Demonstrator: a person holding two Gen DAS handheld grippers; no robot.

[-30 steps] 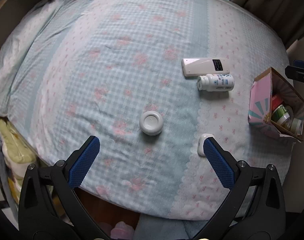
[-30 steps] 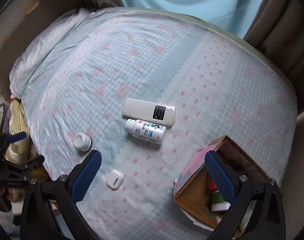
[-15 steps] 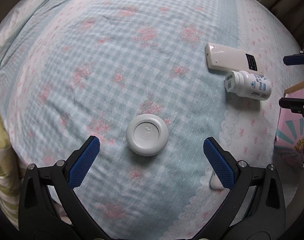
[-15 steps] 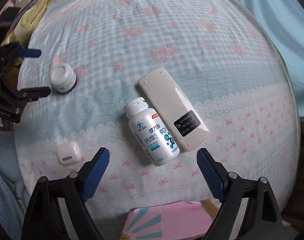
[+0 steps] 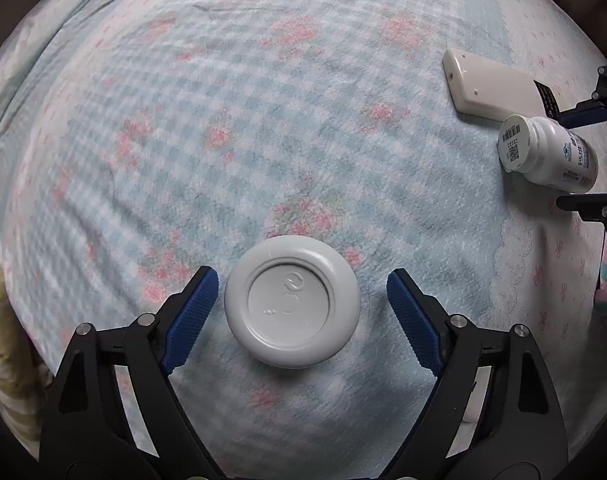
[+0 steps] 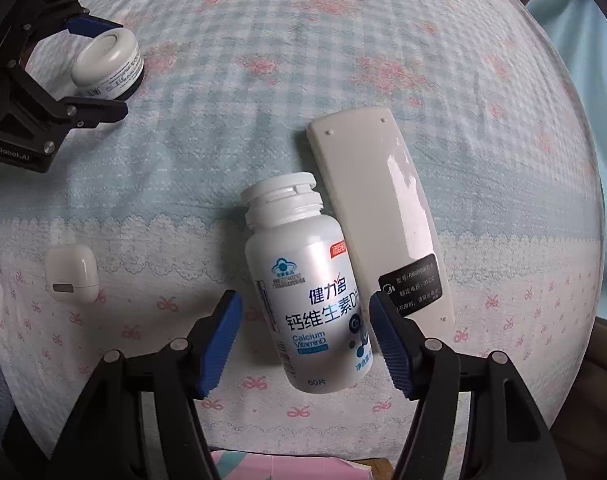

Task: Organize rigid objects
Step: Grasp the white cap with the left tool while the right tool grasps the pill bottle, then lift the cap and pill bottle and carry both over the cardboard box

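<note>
A round white jar stands on the checked bedspread, between the open blue pads of my left gripper; a gap shows on both sides. It also shows in the right wrist view. A white vitamin bottle lies on its side between the open pads of my right gripper, with gaps on both sides. It also shows in the left wrist view. A white remote lies face down beside the bottle, touching it.
A small white earbud case lies left of the bottle. A pink cardboard box edge shows at the bottom of the right wrist view. The left gripper is visible at the upper left around the jar.
Both grippers have come down close to the bed. The left now straddles the jar, the right straddles the bottle. Both jaws have narrowed but stay open.
</note>
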